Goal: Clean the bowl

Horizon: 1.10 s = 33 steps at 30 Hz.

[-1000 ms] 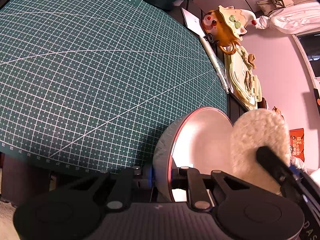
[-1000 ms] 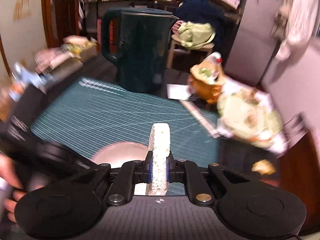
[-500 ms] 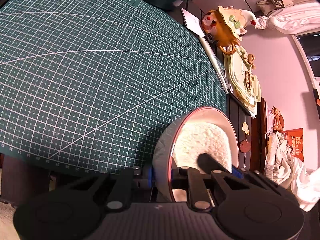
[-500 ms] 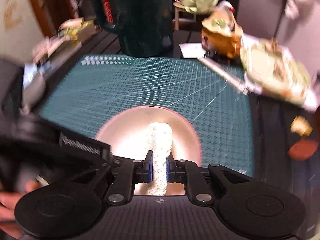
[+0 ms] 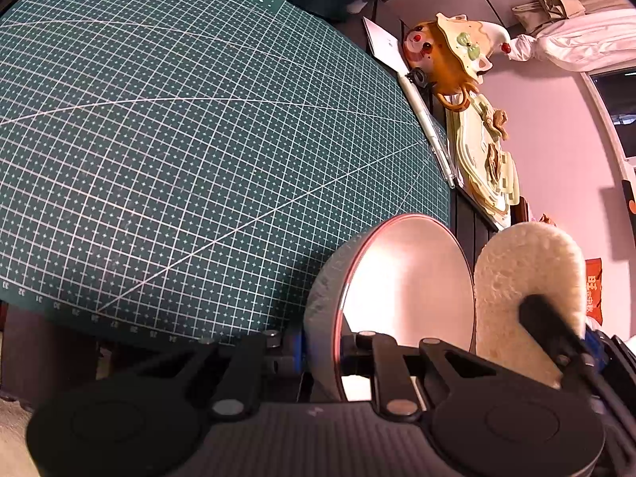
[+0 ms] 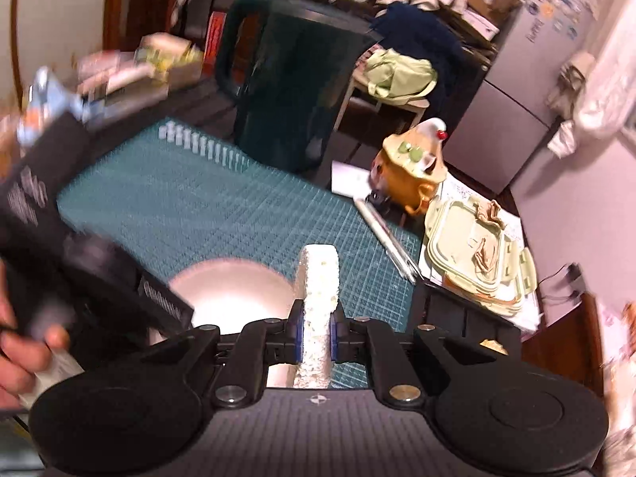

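Note:
A pale bowl (image 5: 401,290) with a speckled grey outside is held by its rim in my left gripper (image 5: 322,351), tipped on its side above the near edge of the green cutting mat (image 5: 179,139). A round white sponge (image 5: 520,278) hangs just outside the bowl's mouth, to its right, pinched by the right gripper. In the right wrist view my right gripper (image 6: 316,336) is shut on the sponge (image 6: 318,290), seen edge-on, with the bowl (image 6: 230,294) below and left of it. The other gripper's black body (image 6: 59,246) and a hand (image 6: 24,353) fill the left side.
A dark green jug (image 6: 286,91) stands at the mat's far edge. Right of the mat lie a pen (image 5: 427,119), an orange figurine pot (image 6: 413,171) and a stack of pale green container lids (image 6: 473,254). A cluttered chair and shelves stand behind the table.
Half a second ago the sponge was pressed inside the bowl; now it has swung back out to the right of the rim. The bowl stays put in the left gripper.

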Each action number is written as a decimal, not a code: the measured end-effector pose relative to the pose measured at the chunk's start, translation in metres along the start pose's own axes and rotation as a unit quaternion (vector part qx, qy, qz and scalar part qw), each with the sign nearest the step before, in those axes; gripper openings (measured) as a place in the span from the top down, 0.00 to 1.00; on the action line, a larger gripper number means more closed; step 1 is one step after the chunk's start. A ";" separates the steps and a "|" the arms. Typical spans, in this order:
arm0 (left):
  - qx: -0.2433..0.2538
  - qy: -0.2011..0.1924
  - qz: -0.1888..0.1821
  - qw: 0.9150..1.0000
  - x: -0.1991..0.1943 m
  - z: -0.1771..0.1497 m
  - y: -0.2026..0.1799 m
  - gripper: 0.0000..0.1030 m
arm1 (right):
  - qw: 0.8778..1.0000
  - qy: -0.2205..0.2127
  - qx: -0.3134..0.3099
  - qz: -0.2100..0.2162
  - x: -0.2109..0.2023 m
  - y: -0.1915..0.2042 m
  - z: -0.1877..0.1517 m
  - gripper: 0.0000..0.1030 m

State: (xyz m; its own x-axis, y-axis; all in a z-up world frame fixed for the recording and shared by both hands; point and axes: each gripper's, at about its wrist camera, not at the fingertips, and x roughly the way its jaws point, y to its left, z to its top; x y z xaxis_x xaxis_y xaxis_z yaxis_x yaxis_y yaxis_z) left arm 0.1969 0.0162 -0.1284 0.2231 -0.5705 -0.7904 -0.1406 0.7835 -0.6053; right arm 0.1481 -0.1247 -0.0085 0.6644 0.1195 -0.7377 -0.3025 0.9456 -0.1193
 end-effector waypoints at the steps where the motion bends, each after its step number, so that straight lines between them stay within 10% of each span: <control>1: -0.001 0.000 0.000 1.000 0.000 -0.001 -0.001 0.85 | 1.000 0.002 0.021 0.018 0.000 -0.004 0.001 0.90; 13: -0.007 0.003 -0.007 1.000 -0.013 -0.007 0.002 0.84 | 0.984 0.076 0.139 0.078 0.066 -0.004 -0.024 0.90; 21: -0.003 0.002 -0.005 1.000 -0.010 -0.004 0.003 0.84 | 0.997 0.055 -0.045 -0.041 0.052 0.030 -0.022 0.91; 29: -0.006 0.003 -0.006 1.000 -0.005 0.005 0.019 0.85 | 0.992 -0.004 -0.089 -0.085 0.008 0.025 -0.005 0.90; 33: -0.005 0.004 -0.007 1.000 -0.004 0.006 0.022 0.85 | 1.000 -0.002 0.009 -0.001 -0.001 0.001 0.004 0.90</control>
State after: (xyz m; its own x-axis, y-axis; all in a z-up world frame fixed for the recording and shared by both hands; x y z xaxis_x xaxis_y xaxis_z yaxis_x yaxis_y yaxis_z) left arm 0.1985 0.0372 -0.1375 0.2176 -0.5834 -0.7825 -0.1471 0.7729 -0.6172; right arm 0.1497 -0.1226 -0.0049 0.6678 0.1196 -0.7347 -0.2891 0.9512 -0.1079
